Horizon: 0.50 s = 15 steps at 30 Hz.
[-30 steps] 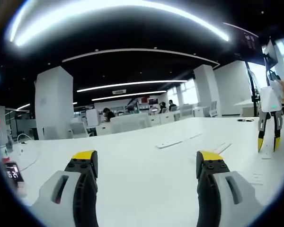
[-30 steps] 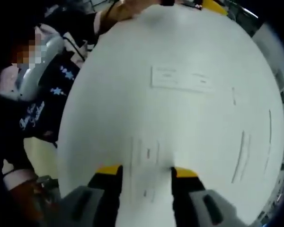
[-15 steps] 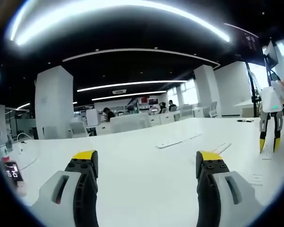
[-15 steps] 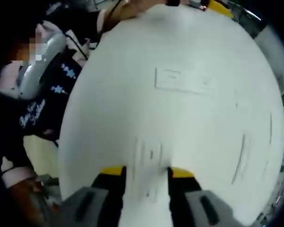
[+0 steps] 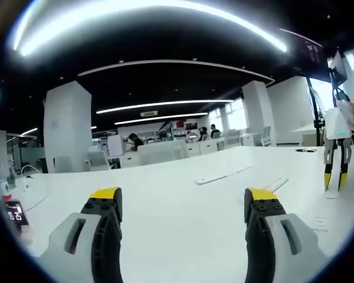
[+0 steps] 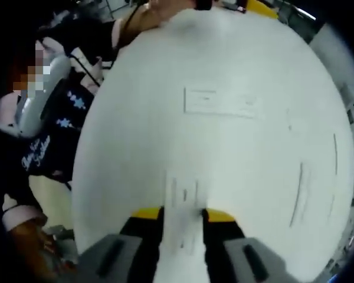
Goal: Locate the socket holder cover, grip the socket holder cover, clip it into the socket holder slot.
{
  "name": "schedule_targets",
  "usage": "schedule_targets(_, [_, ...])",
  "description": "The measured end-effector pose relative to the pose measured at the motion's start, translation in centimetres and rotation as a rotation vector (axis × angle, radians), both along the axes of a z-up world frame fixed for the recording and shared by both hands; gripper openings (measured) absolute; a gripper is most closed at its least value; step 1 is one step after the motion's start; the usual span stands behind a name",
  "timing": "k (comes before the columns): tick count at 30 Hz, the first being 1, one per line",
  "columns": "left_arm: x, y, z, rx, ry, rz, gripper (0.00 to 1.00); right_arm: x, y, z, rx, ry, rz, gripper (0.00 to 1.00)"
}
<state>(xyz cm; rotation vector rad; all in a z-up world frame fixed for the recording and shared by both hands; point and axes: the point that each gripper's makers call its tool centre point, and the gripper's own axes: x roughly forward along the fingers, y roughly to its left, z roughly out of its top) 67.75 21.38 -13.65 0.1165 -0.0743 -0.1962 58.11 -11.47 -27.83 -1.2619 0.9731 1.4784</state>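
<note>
1. While the left gripper (image 5: 183, 200) hovers agape above the table (image 5: 183, 236), nothing sits between its jaws.
2. The right gripper (image 6: 182, 214) clamps the cover (image 6: 183, 221) flat on the table, near the holder (image 6: 221, 103).

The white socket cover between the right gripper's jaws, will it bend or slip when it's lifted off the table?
The socket cover looks thin, flat and straight-edged, so probably rigid plastic and light. Lying flat on the smooth white table, it may slide or pivot if the right gripper pinches unevenly. Its thinness suggests modest flex, not floppiness.
</note>
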Motion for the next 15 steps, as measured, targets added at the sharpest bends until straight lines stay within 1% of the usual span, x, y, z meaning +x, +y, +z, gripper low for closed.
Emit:
schedule_targets(3, [0.14, 0.05, -0.12, 0.002, 0.004, 0.002, 0.84, 0.08, 0.01, -0.02, -0.009, 0.0, 0.007, 0.28])
schedule_targets(15, [0.73, 0.59, -0.46, 0.004, 0.008, 0.013, 0.84, 0.22, 0.19, -0.31, -0.002, 0.01, 0.008, 0.28])
